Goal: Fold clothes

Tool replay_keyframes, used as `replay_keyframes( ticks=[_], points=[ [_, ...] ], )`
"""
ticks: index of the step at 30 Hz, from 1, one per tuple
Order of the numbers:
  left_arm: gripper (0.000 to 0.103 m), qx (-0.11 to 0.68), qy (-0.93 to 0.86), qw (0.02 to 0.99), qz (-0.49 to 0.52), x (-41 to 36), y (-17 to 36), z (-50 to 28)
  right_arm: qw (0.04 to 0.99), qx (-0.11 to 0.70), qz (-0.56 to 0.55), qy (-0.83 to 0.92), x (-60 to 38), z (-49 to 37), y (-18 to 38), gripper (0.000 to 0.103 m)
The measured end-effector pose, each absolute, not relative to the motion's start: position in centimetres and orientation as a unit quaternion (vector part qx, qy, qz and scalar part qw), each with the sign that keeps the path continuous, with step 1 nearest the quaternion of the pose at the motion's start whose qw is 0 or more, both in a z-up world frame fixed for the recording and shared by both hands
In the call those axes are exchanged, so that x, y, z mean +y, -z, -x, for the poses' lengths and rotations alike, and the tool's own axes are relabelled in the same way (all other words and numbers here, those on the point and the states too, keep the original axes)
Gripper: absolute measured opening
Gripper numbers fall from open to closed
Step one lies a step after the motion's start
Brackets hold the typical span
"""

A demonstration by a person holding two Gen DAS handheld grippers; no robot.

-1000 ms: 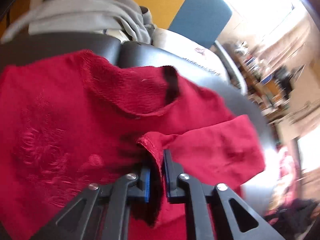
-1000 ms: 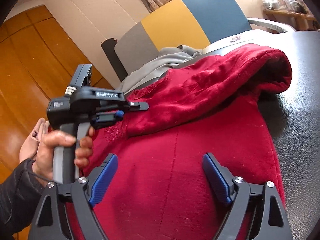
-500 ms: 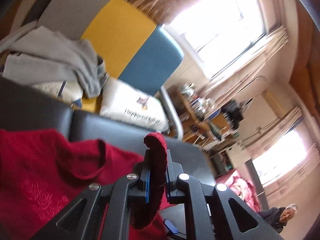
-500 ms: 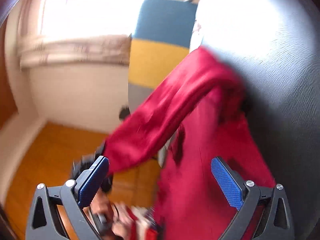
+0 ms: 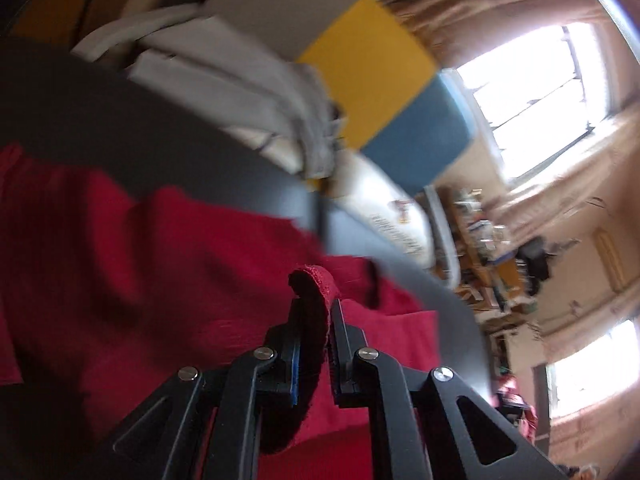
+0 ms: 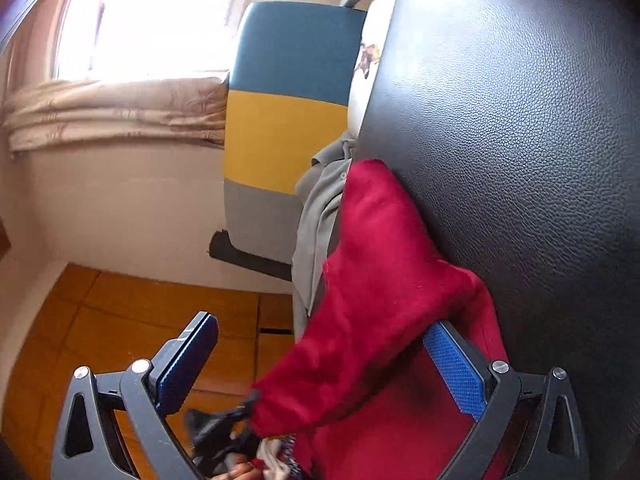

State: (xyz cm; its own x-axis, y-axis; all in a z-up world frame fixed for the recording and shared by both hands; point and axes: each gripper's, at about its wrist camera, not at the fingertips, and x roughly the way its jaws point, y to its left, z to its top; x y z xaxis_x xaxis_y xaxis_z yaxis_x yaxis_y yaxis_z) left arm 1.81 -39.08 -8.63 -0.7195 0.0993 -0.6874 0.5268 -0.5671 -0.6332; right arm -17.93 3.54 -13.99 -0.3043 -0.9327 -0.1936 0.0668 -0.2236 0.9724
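At the bottom centre of the left wrist view, the left gripper (image 5: pixel 314 344) is clamped on a hemmed edge of a red sweater (image 5: pixel 168 280), most likely a sleeve cuff, though blur across this frame leaves that uncertain; the fabric loops up between the closed jaws. In the right wrist view, the right gripper (image 6: pixel 320 364) stands spread wide and holds nothing: a raised fold of the red sweater (image 6: pixel 380 280) crosses the gap between the two blue pads (image 6: pixel 454 368), and the pads do not appear to press on it. The jaws have just been opening. Beyond both grippers the body of the garment lies on a black leather-grain table (image 6: pixel 520 160), filling the lower left of the left view and the lower centre of the right. Farther back, a grey garment (image 5: pixel 248 80) is heaped at the table's far edge, against a chair back (image 6: pixel 288 112) banded blue, yellow and grey. Bright windows (image 5: pixel 540 92) burn out the background. The step in hand looks like carrying the pinched edge across the body to fold it in. Done well, that means keeping the cloth taut and low, laying it flat in line with the body, and using the free gripper to steady or smooth the fold before letting go.
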Motion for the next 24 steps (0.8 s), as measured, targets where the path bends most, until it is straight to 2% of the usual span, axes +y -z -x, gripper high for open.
replay_keyframes(
  ticks=[4,6,10,15,18,21,24],
  points=[
    [0.009,0.458,0.788,0.145,-0.386,-40.0,12.9,-2.5,0.398,-0.416,-0.47,0.669,2.9,17.3,12.9,0.103],
    [0.009,0.465,0.788,0.134,-0.382,-40.2,13.5,-2.6,0.396,-0.353,-0.481,0.698,2.5,16.8,11.8,0.103],
    [0.009,0.466,0.79,0.13,-0.376,-40.3,13.2,-2.8,0.39,-0.221,-0.469,0.761,1.0,16.2,8.8,0.103],
    [0.009,0.412,0.828,0.127,-0.359,-39.1,10.3,-3.0,0.414,-0.073,-0.425,0.802,-4.0,16.0,6.3,0.103],
    [0.009,0.4,0.836,0.127,-0.354,-39.1,9.1,-2.3,0.406,0.029,-0.431,0.805,-8.9,16.3,7.3,0.103],
    [0.012,0.391,0.835,0.138,-0.361,-39.5,9.1,-2.1,0.358,0.122,-0.446,0.811,-11.0,16.1,10.3,0.103],
    [0.012,0.39,0.816,0.161,-0.395,-40.0,11.0,-2.3,0.343,0.157,-0.41,0.83,-10.4,14.7,11.7,0.103]
  ],
)
